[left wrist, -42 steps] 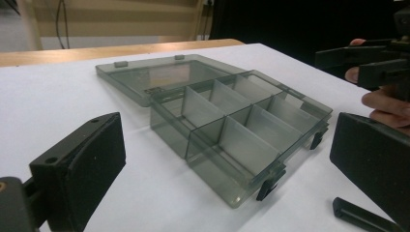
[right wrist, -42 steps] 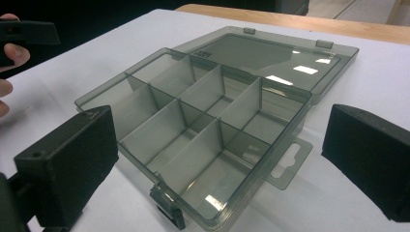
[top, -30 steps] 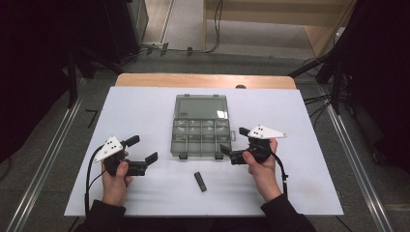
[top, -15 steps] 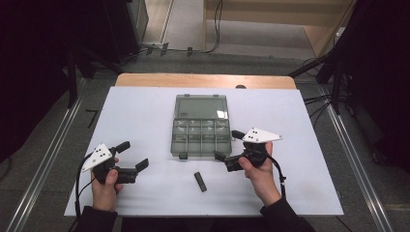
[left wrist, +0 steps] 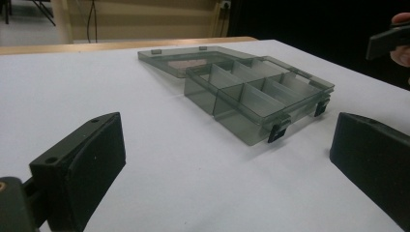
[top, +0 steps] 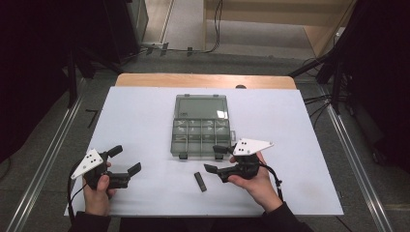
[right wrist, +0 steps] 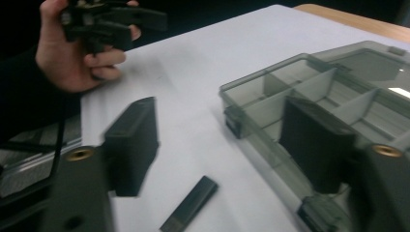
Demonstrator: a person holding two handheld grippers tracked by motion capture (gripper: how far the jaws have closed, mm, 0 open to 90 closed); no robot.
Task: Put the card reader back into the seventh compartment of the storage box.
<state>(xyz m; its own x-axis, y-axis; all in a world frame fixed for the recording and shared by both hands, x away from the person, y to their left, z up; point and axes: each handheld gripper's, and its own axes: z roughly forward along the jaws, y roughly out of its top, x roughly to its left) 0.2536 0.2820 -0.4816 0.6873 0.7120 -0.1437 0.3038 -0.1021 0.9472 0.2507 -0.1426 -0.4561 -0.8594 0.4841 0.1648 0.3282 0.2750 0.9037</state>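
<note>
**A:** What are your fingers doing right now?

**B:** My right gripper (top: 216, 158) has just been closing its fingers, and they now stand partly open with nothing between them. In the right gripper view one finger (right wrist: 131, 145) sits over bare white sheet and the other (right wrist: 316, 142) in front of the box wall. My left gripper (top: 123, 159) has its fingers spread wide and holds nothing; the left gripper view has only bare sheet between them.

**A:** And the small black piece?

**B:** The black bar (top: 200, 181) lies flat on the tabletop (top: 145, 116), just beside my right gripper's lower finger, not touching it. It's near the front edge of the box, slightly toward me.

**A:** Describe the box.

**B:** The clear compartment box (top: 199, 133) sits mid-sheet with its lid swung open and lying flat on the far side. Dividers split it into small cells, and I see nothing in them. Two dark latches hang on the front wall; the right gripper's upper finger is just beside the right-hand one.

**A:** The hands?

**B:** My right hand (top: 254, 181) grips near the box; my left hand (top: 96, 193) is well apart, toward the sheet's left front corner.
</note>
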